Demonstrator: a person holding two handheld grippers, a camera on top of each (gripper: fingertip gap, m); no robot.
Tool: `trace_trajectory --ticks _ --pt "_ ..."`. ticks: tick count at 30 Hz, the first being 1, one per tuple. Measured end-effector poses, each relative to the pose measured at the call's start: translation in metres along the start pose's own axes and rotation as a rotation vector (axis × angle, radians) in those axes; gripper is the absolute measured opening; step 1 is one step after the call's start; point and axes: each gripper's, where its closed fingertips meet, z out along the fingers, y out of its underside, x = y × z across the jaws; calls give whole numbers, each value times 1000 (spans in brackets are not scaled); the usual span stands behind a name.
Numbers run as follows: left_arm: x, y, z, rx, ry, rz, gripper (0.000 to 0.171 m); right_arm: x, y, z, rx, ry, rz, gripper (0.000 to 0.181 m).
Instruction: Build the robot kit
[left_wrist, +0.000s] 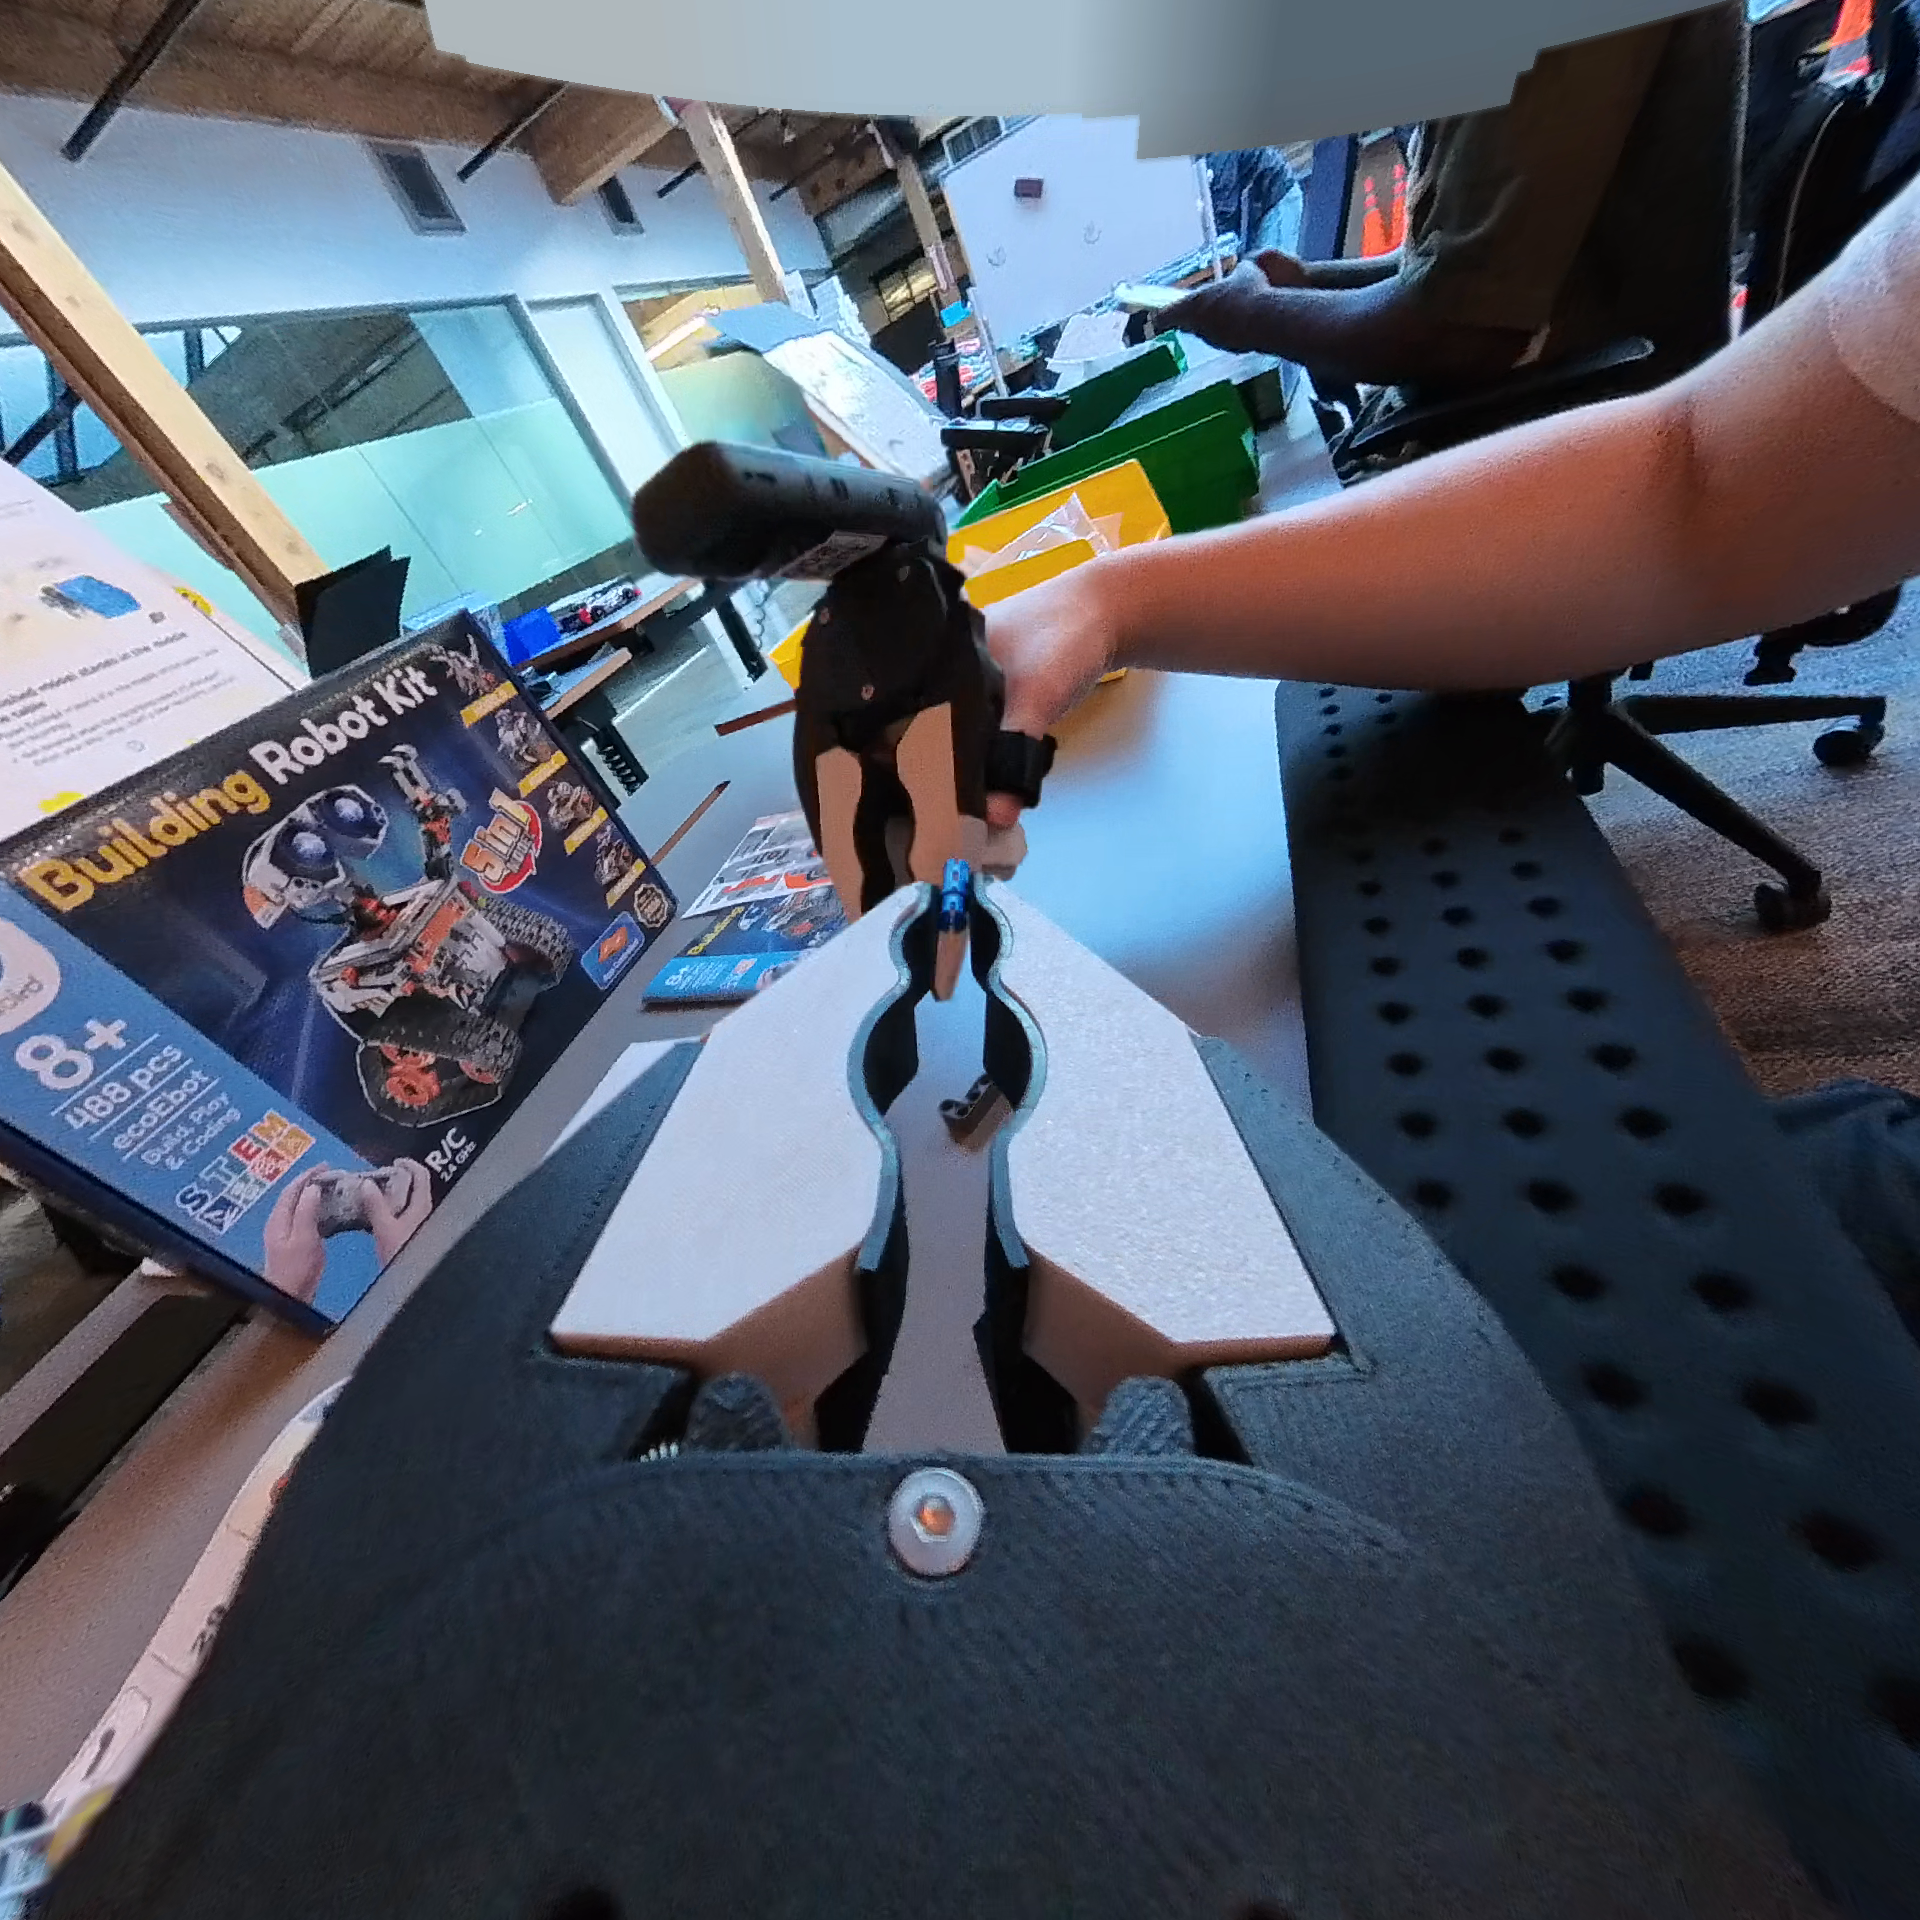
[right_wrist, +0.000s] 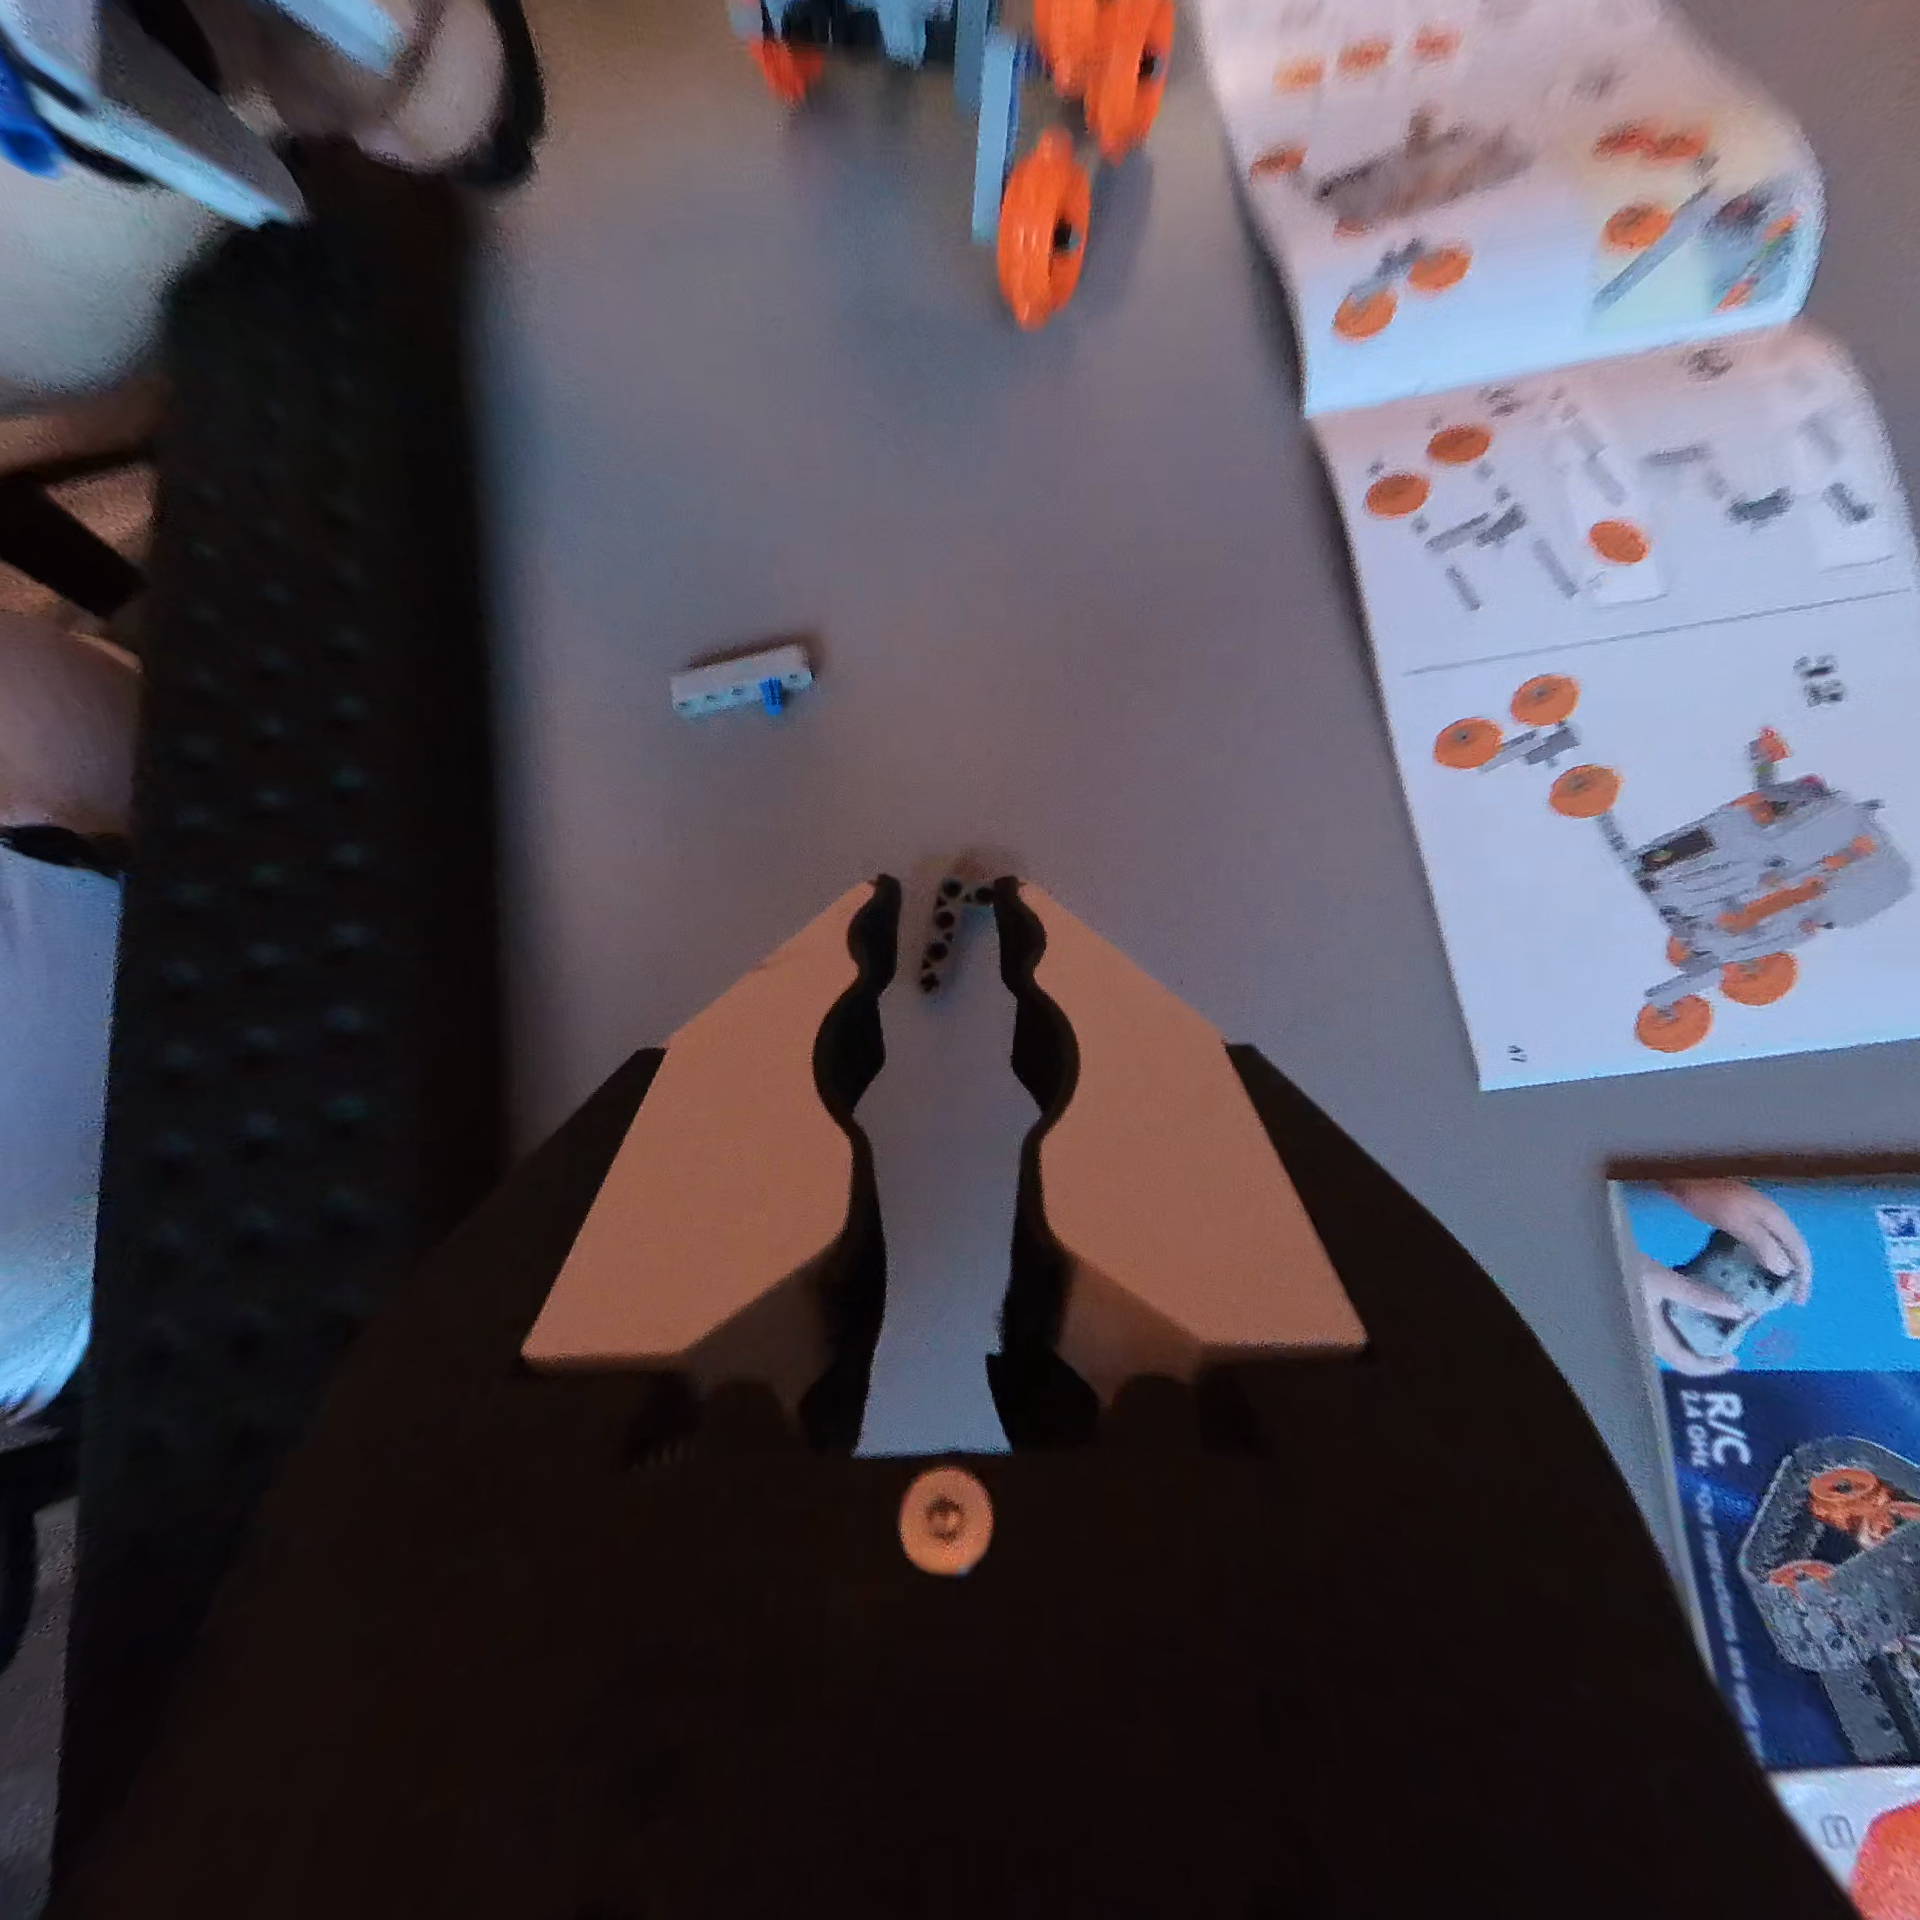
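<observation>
Left gripper (left_wrist: 954, 902) pinching blue pin (left_wrist: 953, 894) (right view omits it), dark beam (right_wrist: 948, 935)

A small blue pin (left_wrist: 954, 896) sits pinched upright at the tips of the left fingers (left_wrist: 1091, 1091). A short dark beam (right_wrist: 948, 933) with holes lies flat on the grey desk (right_wrist: 935, 520), between the tips of the parted right fingers (right_wrist: 727, 1143), touching neither.
</observation>
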Motion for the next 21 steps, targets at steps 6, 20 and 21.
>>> trace_trajectory --ticks 6,20,21 --pt "3 17 6 -79 3 26 3 0 31 23 -341 156 -20 20" --pt "3 23 8 -109 16 34 3 -3 40 32 -536 147 -26 13" --pt "3 23 9 -110 18 35 3 -2 41 32 -540 148 -26 13"
